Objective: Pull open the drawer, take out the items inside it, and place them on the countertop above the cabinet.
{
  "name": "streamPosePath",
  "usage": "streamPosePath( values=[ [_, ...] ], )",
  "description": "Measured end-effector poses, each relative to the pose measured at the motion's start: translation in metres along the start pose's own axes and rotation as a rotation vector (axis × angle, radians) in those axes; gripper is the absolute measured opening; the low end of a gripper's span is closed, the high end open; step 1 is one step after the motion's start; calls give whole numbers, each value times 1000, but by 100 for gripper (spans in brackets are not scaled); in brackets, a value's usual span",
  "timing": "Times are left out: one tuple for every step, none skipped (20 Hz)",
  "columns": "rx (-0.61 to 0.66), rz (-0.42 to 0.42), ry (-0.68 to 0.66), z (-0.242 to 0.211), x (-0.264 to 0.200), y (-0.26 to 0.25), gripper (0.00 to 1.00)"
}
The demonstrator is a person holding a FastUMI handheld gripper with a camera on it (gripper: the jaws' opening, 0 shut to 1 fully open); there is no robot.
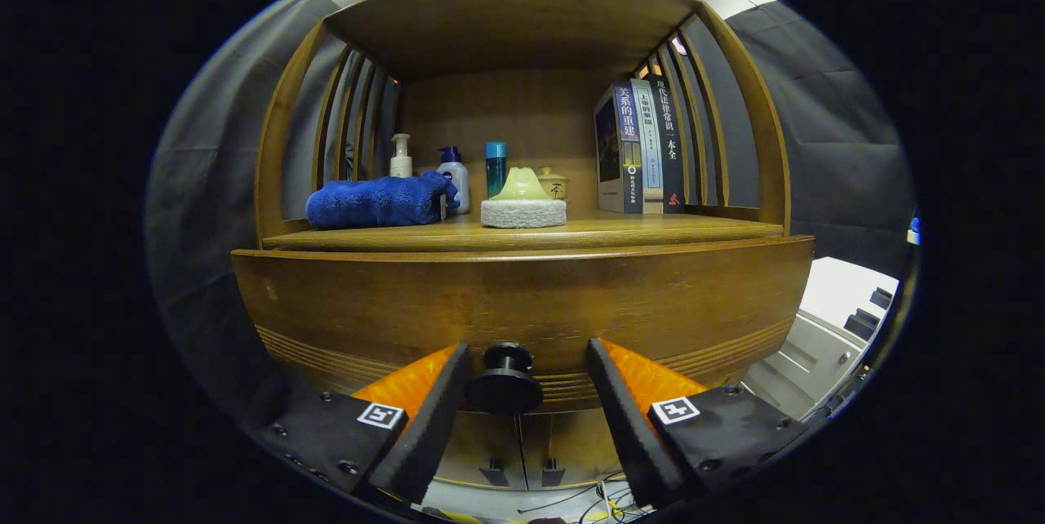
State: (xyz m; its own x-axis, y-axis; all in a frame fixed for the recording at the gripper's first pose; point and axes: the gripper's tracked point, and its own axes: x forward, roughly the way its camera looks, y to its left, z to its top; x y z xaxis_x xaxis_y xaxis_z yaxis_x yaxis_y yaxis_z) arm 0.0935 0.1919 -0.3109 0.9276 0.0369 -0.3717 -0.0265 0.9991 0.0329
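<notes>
The drawer (522, 304) is a wide, curved wooden front with grooved lines along its lower edge, sitting directly under the countertop (522, 232) of the cabinet; whether it is pulled out at all cannot be told from this angle, and its inside is hidden. Its round black knob (506, 381) sticks out from the lower middle of the front and sits between the fingers of the gripper (526, 393). The fingers (433, 414) are spread apart, one on each side of the knob; the left pad lies right beside the knob's rim, perhaps touching it, while the right pad stands clear of it. On the countertop, a rolled blue towel (380, 201) lies to the left, with a white pump bottle (400, 157) and a blue-capped bottle (454, 175) behind it. Near the middle is a pale green, mountain-shaped piece on a grey-white base (523, 199), with a teal bottle (495, 167) and a small lidded jar (553, 181) behind it. To the right, three books (641, 147) stand upright against the slatted side of the shelf. Below the drawer, two cabinet doors (522, 446) meet at a centre seam, each with a small dark handle, and loose cables (604, 495) lie on the floor.
</notes>
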Motion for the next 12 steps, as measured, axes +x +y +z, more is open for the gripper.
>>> streamPosePath(
  values=[
    [-1, -1, -1, 1, 3, 0, 95],
    [-3, -1, -2, 2, 6, -1, 95],
    [-1, -2, -3, 3, 10, -1, 95],
    [2, -1, -1, 3, 14, 0, 95],
    [6, -1, 0, 3, 13, 0, 95],
    [7, -2, 1, 4, 15, 0, 95],
    [5, -2, 1, 5, 20, 0, 95],
    [3, -3, 6, 5, 25, 0, 95],
    [2, -9, -2, 6, 28, 1, 95],
    [-5, -11, -3, 5, 27, 0, 95],
    [-14, -12, -12, 5, 29, 1, 96],
    [-25, -14, -15, 5, 28, 1, 96]
  ],
)
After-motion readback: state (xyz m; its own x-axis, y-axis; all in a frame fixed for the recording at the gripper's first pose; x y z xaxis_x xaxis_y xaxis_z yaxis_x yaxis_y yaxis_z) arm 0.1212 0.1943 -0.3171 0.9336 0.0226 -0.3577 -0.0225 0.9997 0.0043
